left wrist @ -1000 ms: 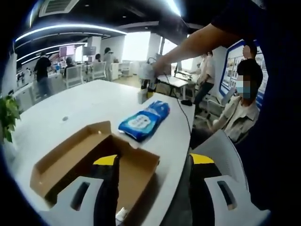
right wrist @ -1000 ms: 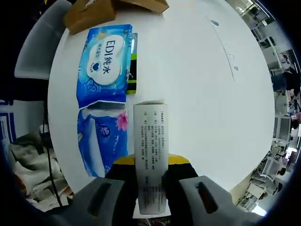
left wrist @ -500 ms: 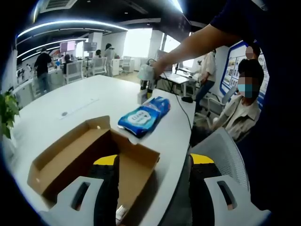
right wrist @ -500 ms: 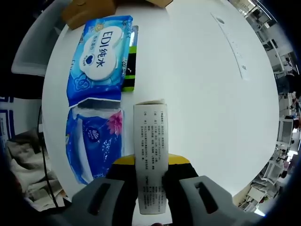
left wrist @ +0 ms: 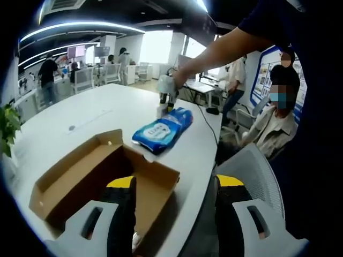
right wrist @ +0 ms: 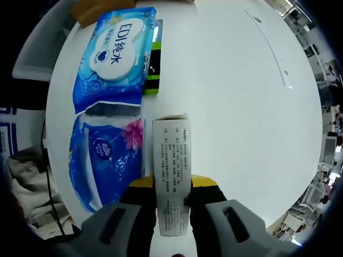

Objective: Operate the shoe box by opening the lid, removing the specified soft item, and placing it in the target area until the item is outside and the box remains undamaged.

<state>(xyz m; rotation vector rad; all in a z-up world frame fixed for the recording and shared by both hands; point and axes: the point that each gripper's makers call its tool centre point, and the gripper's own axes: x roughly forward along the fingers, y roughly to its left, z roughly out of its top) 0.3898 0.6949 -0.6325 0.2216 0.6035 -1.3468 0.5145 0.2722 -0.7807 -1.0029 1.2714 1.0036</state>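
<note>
White printed cardboard, a slim carton (right wrist: 171,176), sits clamped in your right gripper (right wrist: 172,214) above the round white table (right wrist: 241,107), just beside two soft blue tissue packs (right wrist: 115,112) and a black-and-green box (right wrist: 153,61) that crowd any set-down there. It looks light and crushable, best held mid-length. Your left gripper (left wrist: 174,219) hangs wide and empty at the open brown cardboard shoe box (left wrist: 91,176).

Open-plan office, busy floor.
Far desks and chairs (left wrist: 86,80), ceiling strip lights (left wrist: 75,27), people (left wrist: 49,75) working (wall posters right).
</note>
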